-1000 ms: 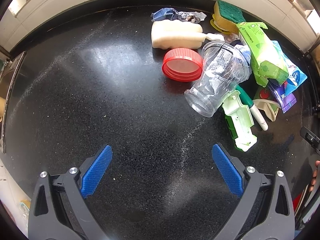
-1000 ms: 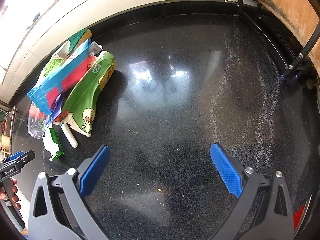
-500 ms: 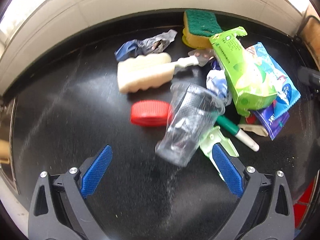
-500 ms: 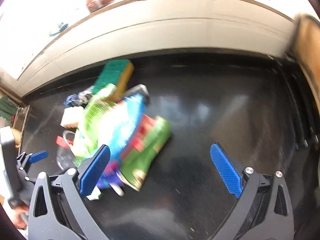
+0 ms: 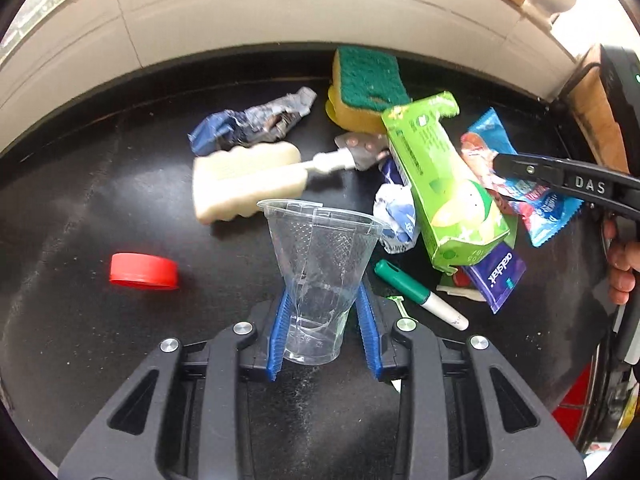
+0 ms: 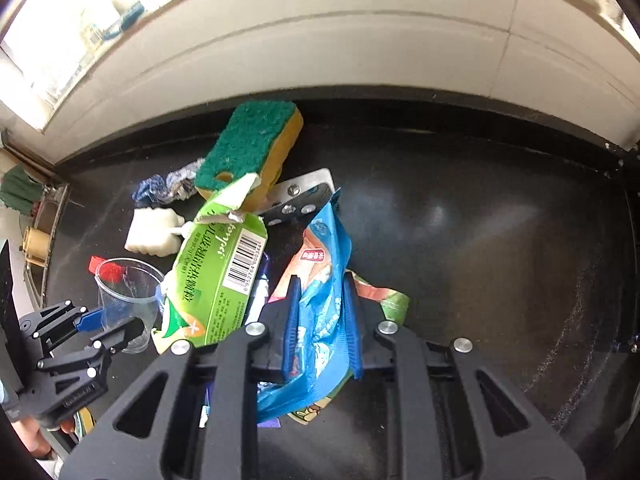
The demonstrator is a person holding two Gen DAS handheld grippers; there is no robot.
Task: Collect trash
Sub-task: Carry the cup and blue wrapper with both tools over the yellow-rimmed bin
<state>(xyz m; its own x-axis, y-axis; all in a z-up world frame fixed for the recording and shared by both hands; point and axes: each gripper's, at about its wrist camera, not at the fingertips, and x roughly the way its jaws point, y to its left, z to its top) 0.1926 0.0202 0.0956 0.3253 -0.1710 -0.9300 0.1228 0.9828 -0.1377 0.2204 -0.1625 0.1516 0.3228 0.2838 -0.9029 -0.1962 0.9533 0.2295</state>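
A clear plastic cup (image 5: 320,248) stands mouth-up between the blue pads of my left gripper (image 5: 323,292). The jaws are closing and the pads squeeze its lower wall. My right gripper (image 6: 322,280) is closing too, its pads pinching a blue snack wrapper (image 6: 324,240) that lies on the trash pile. In the right wrist view the left gripper (image 6: 114,322) and the cup (image 6: 128,284) show at the left. A green carton (image 5: 440,184) lies between the cup and the wrapper.
On the black counter (image 5: 100,208) lie a red lid (image 5: 144,270), a white sponge brush (image 5: 244,180), a crumpled foil wrapper (image 5: 248,124), a green-yellow sponge (image 5: 368,80), a green-capped marker (image 5: 420,296) and a purple wrapper (image 5: 496,276). A pale tiled wall (image 5: 280,12) runs behind.
Both grippers came in over the pile and went from wide open to closed. The left took the cup, which lay on its side before; the right took the blue wrapper.
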